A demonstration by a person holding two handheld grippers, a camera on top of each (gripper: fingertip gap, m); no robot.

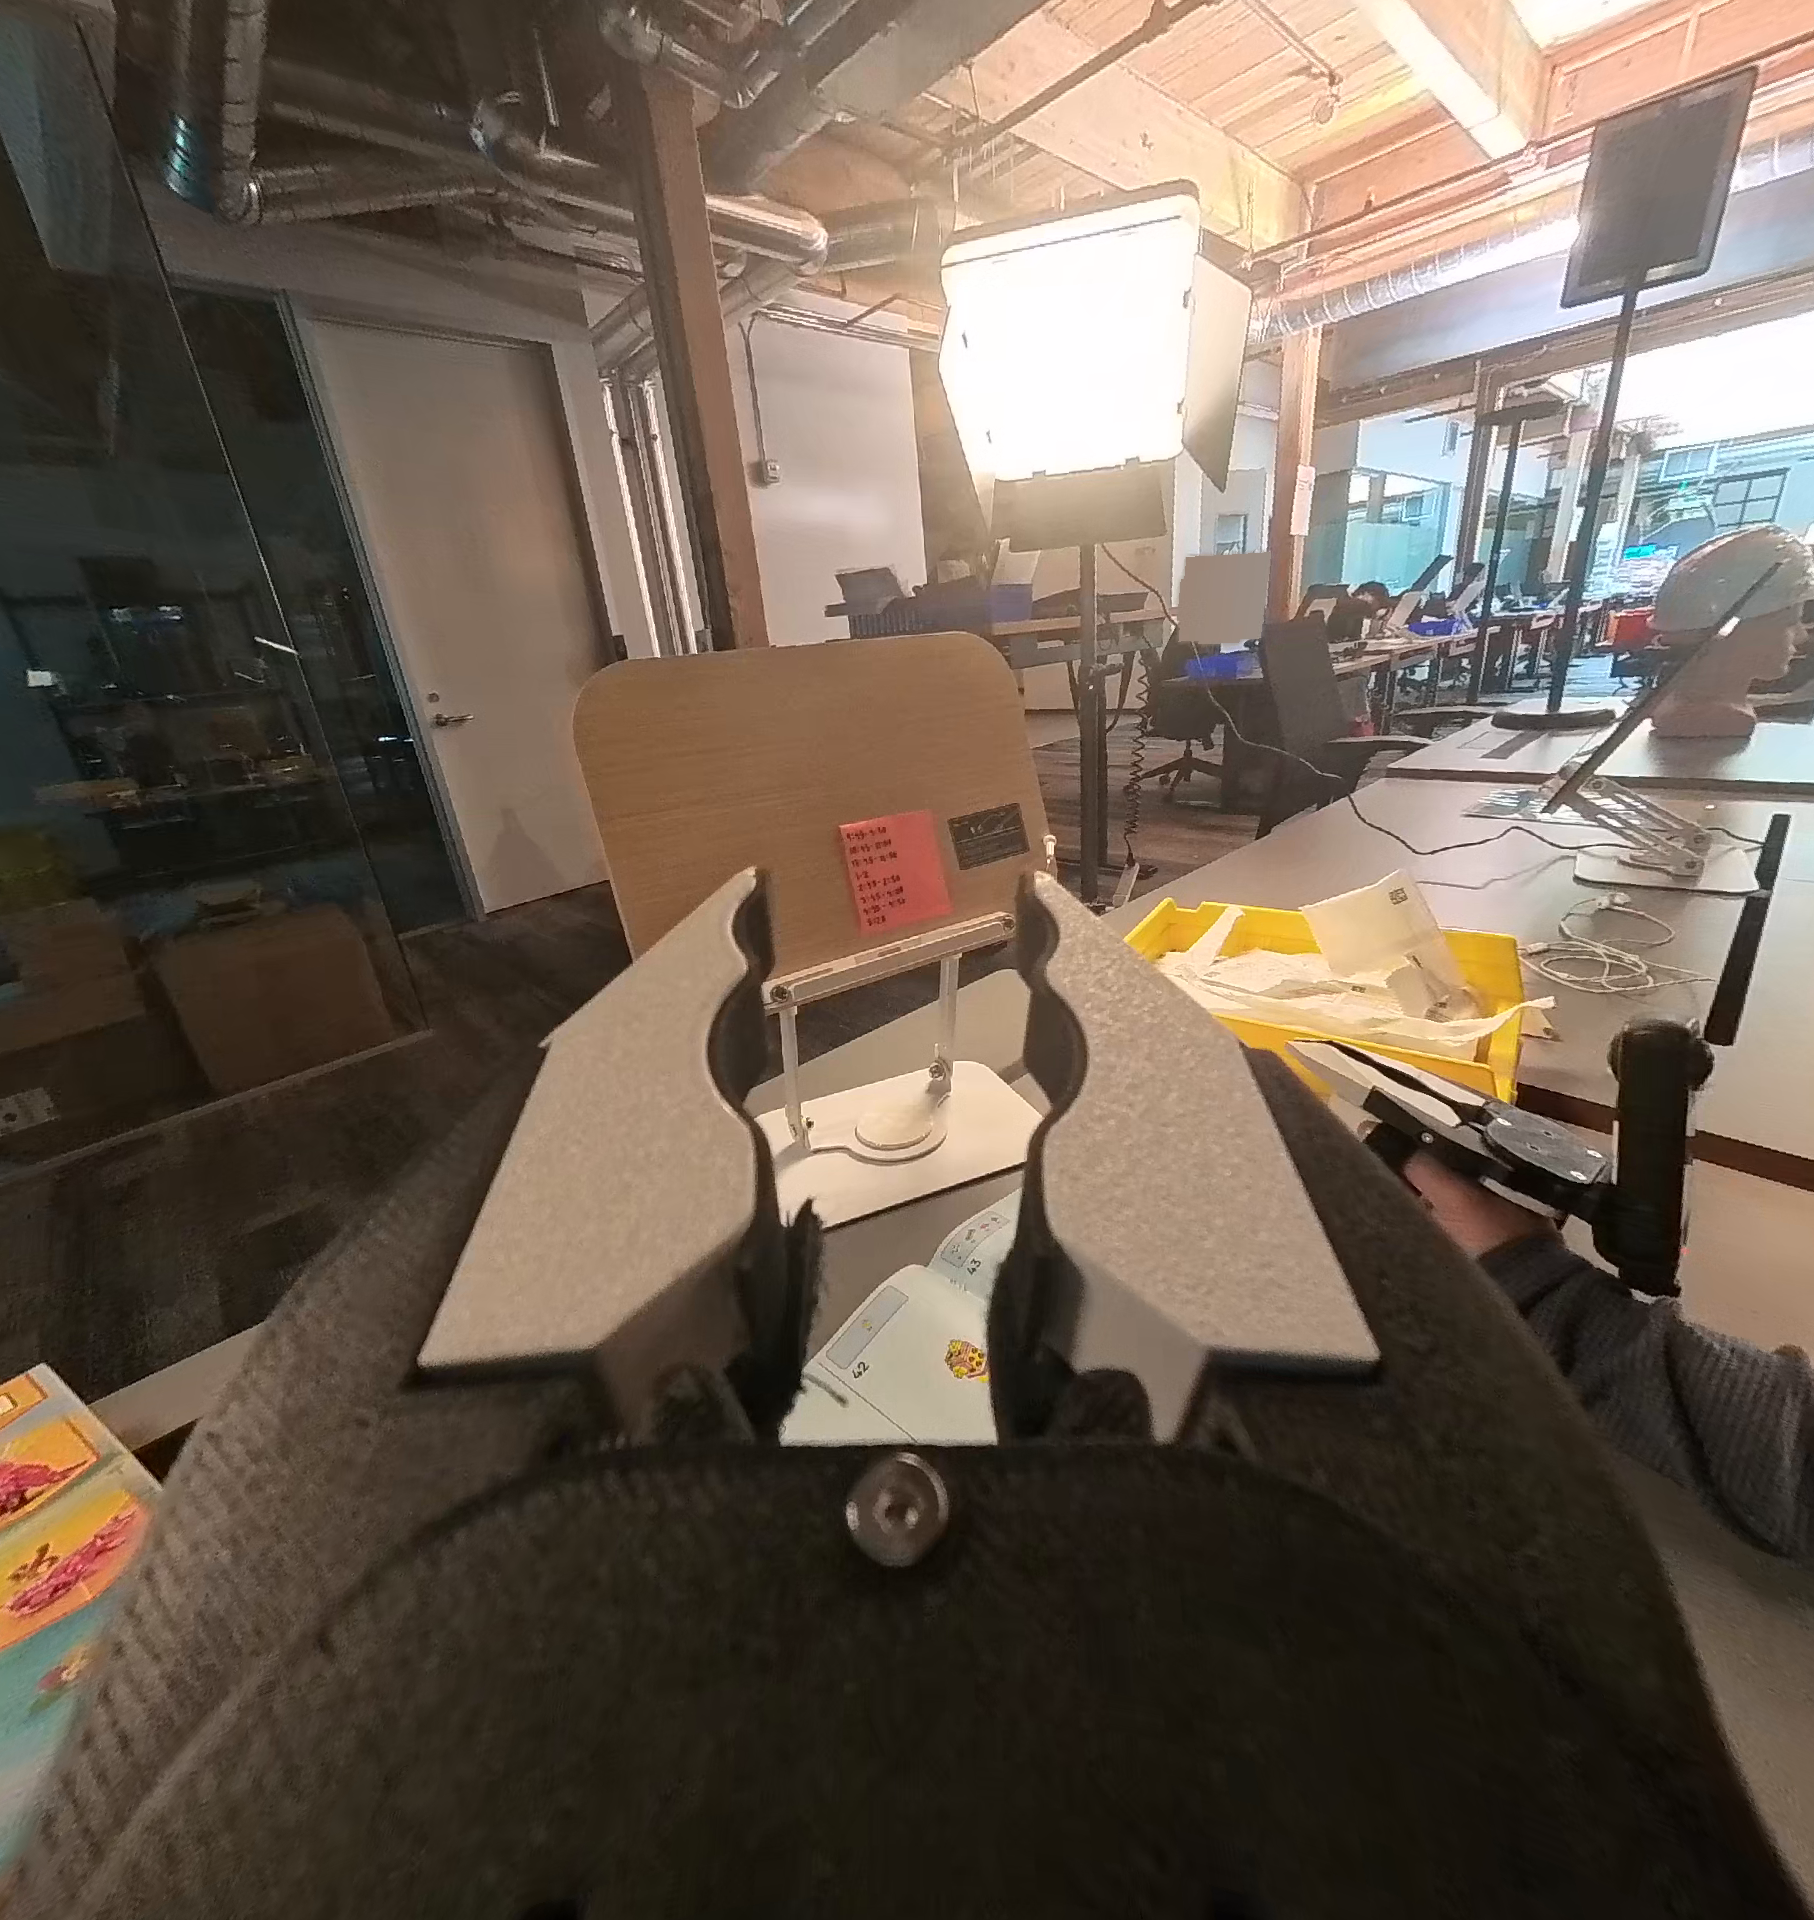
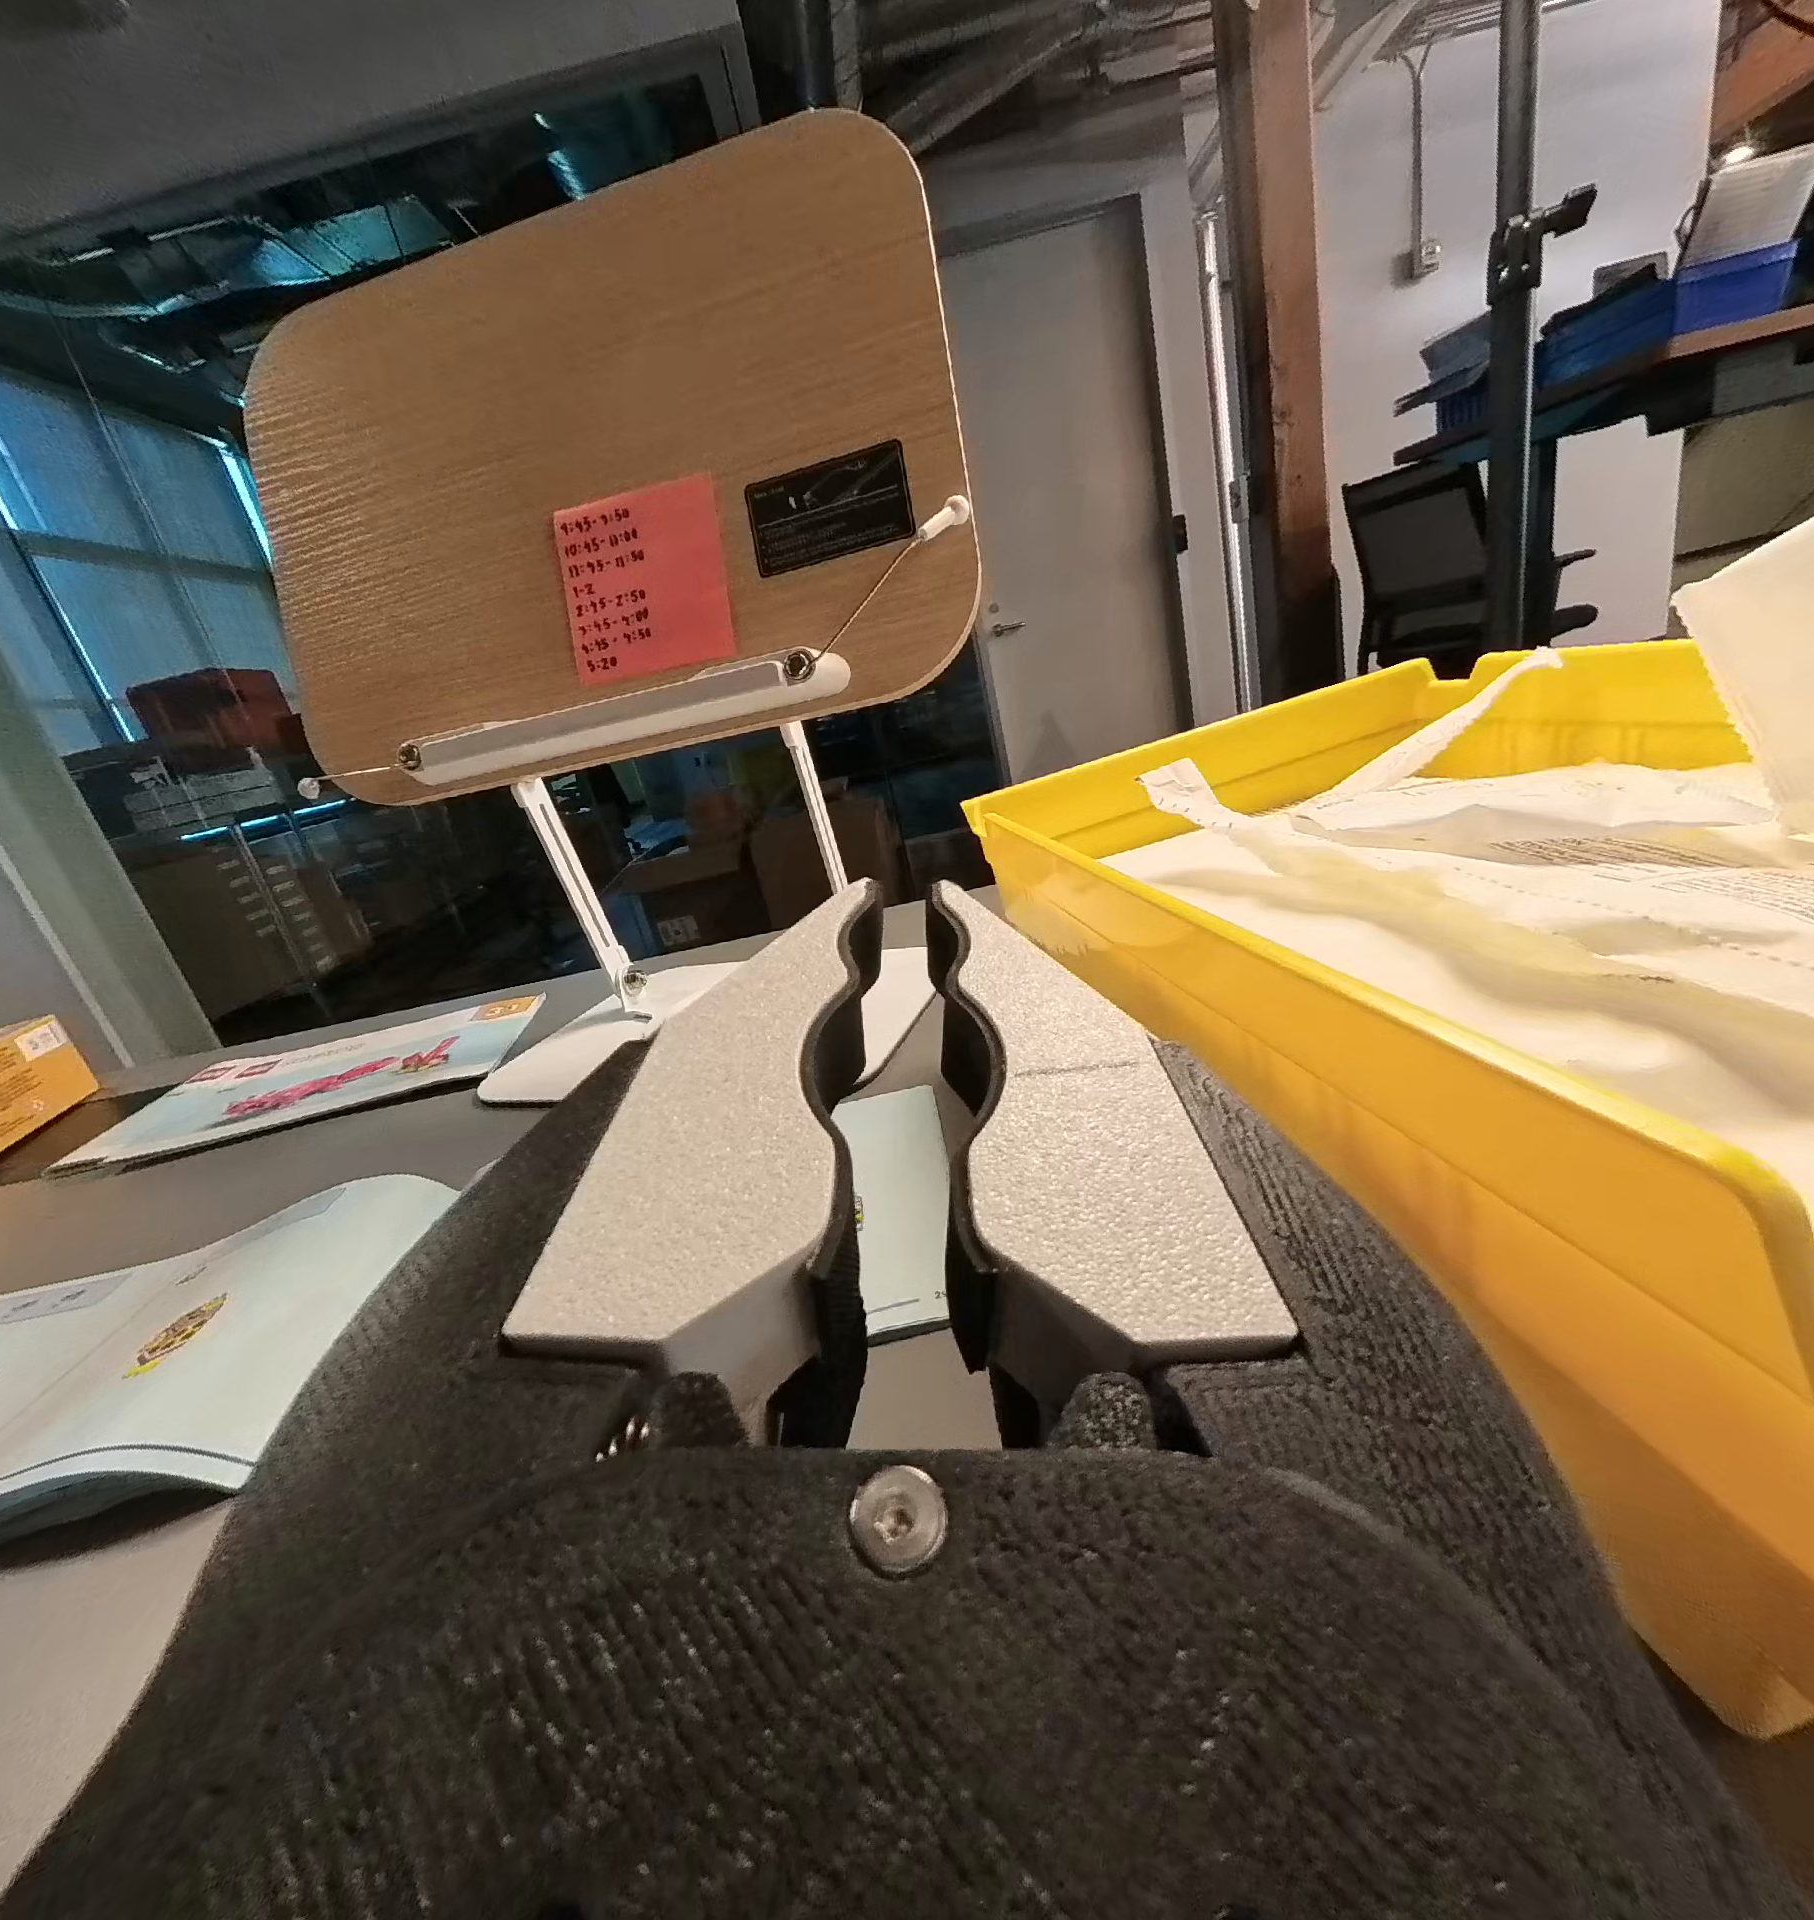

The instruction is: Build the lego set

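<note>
The left gripper [image 1: 892, 894] hangs above the table [image 1: 1568, 862] with its jaws wide apart and nothing between them; through the gap shows the white foot of the book stand [image 1: 809, 790], which stands just beyond it. Below its fingers lies an open booklet [image 1: 913, 1351], mostly covered by the gripper's own body, so which page is up is hard to tell. The right gripper [image 2: 903, 904] sits low over the table, nearer to the stand's foot, its jaws drawn close with only a narrow slit left; no object shows in that slit, only the table and the foot behind it.

The stand holds its wooden board tilted back on two thin white legs, likely so a page could rest on its ledge, yet the ledge is bare. A pink note [image 2: 643, 577] and a black label [image 2: 828, 507] are stuck to the board. To the right of the stand is a yellow bin [image 2: 1402, 1143], heaped with torn white paper bags [image 2: 1505, 883], probably put there as waste; what lies under them is hidden. To the left of the stand a second booklet [image 2: 290, 1086] lies flat, and farther left an orange box [image 2: 9, 1091] is cut off by the picture's edge. In the left wrist view the right gripper's fingers are hidden behind the left one's body; only its handle, a hand [image 1: 1474, 1205] and a grey sleeve show.
</note>
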